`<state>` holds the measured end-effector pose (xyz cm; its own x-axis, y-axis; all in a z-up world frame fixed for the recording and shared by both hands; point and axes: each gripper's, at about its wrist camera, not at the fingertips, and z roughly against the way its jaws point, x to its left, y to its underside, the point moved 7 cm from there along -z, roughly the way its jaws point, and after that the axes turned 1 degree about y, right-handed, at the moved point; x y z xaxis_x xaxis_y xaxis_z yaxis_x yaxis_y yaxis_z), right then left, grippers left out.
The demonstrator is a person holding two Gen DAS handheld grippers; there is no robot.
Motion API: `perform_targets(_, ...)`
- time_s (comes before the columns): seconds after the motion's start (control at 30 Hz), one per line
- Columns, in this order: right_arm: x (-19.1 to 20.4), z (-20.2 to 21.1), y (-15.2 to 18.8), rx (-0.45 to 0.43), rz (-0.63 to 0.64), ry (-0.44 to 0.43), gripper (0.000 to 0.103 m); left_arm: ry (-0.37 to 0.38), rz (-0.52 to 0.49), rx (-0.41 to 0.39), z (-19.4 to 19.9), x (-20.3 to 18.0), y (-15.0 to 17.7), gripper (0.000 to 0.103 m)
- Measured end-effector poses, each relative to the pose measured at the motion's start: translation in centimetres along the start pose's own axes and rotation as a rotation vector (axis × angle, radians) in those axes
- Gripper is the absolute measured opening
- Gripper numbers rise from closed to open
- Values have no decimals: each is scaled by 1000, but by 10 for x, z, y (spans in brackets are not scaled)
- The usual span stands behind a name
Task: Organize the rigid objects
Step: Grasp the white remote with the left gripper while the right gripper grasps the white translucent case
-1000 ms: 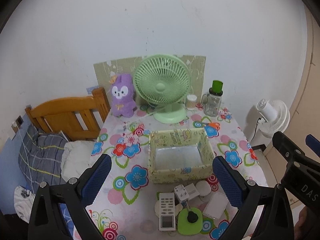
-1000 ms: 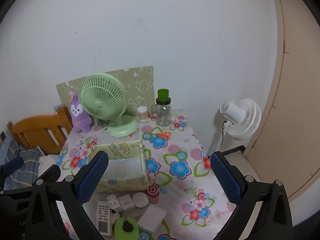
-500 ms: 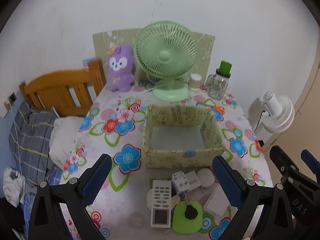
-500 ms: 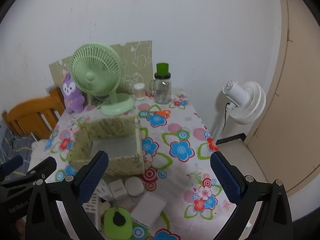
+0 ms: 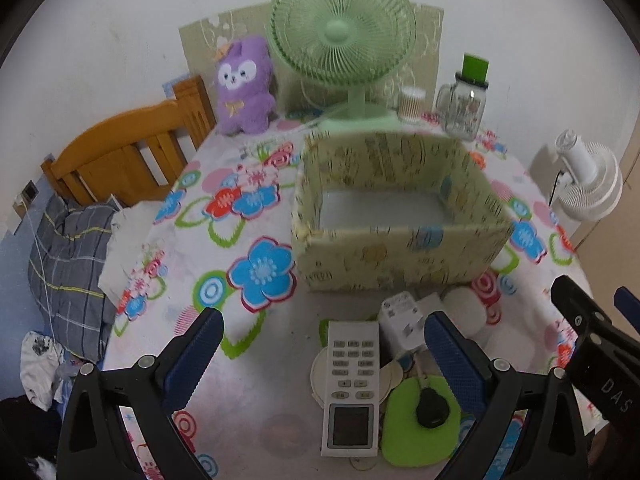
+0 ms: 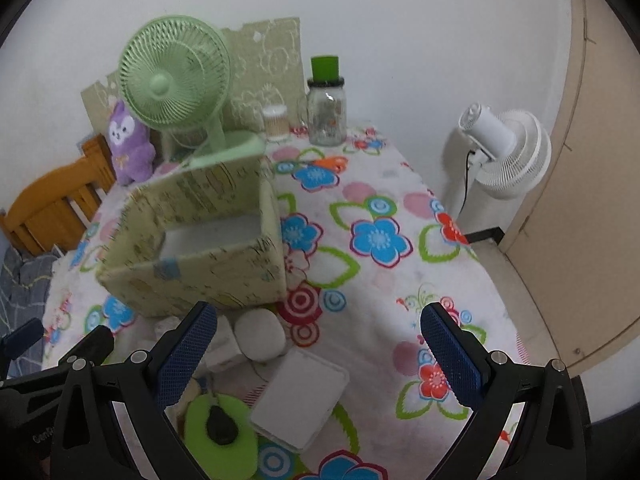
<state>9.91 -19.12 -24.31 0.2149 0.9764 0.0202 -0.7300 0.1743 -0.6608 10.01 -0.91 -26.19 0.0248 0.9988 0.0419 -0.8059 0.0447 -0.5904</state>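
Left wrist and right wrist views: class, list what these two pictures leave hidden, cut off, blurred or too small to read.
- Box floor: near part hidden by its front wall, both views.
- Remote button labels: too small, left wrist view.
- Charger: right side hidden by the left tool's finger.
- Green pad: partly covered by the right tool's finger.
- Box print: motion-blurred, both views.

Pale yellow printed box (image 5: pixel 400 256), flowered tablecloth (image 5: pixel 240 240), white remote (image 5: pixel 352 384), green fan (image 5: pixel 344 36).
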Motion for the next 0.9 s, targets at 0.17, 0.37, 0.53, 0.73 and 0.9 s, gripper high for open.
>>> perform_targets(0.17, -2, -20, 15, 26, 2, 36, 103, 21, -9, 44, -26, -1, 11, 101)
perform_targets(0.37, 1, -41, 30, 48, 4, 42, 103, 17, -28, 85, -52, -1, 26, 98)
perform_targets(0.53, 7, -58, 44, 81, 16, 44, 103, 28, -29, 114, -64, -5, 39, 94)
perform_targets(0.73, 9, -69, 61, 124, 13, 53, 102, 57, -50, 155, -75, -13, 53, 72)
perform_targets(0.9, 14, -76, 70, 166, 28, 51, 95, 99, -39, 180, -74, -19, 57, 53)
